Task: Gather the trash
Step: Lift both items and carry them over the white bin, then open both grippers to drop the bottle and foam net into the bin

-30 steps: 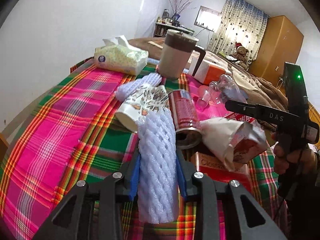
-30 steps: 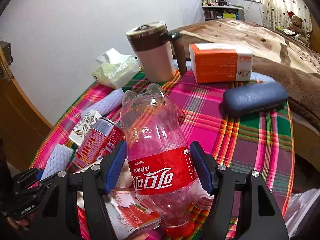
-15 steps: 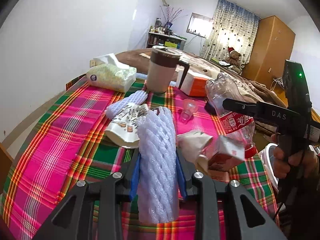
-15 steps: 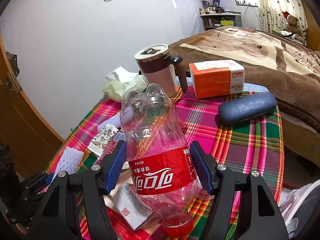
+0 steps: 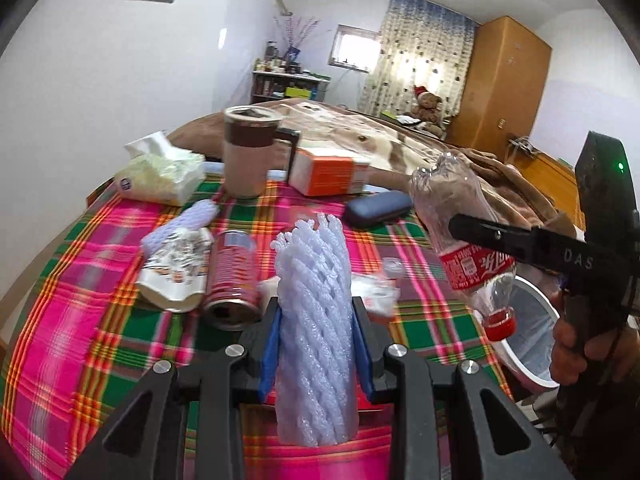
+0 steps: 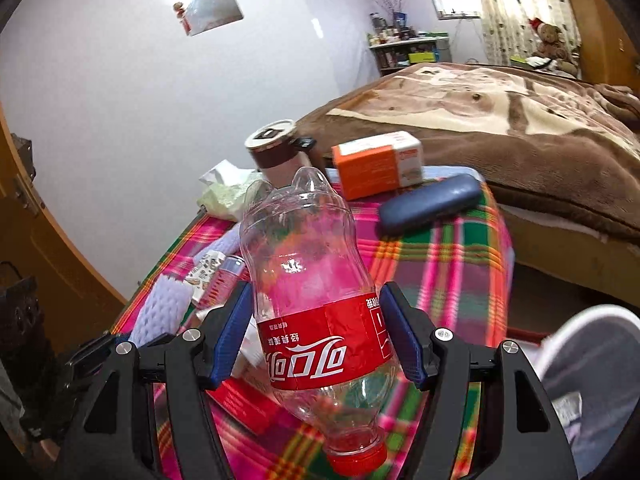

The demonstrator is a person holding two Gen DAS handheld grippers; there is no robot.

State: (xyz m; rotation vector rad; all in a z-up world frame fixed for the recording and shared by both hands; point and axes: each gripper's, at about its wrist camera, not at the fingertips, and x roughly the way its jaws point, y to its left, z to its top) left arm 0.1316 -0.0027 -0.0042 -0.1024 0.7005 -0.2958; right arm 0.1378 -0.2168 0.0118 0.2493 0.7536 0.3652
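On the left side of the table with the bright checked cloth lie a squashed paper cup and a red can on its side. They are trash too, and nobody has picked them up yet.

In the middle, the left gripper is squeezed tight on a white foam net. It holds the net up above the table, standing tall between the blue pads.

On the right, the right gripper is clamped on an empty clear bottle with a red label. The bottle is upside down, with its red cap pointing down. In the left camera it hangs just over the rim of a white trash bin with a bag inside, next to the table's edge.

I think this is the carrying step. Next, the bottle should go fully over the bin's open top, and then the pads should let go. The foam net should follow to the same bin. The far mug, tissues and orange box do not look like trash.
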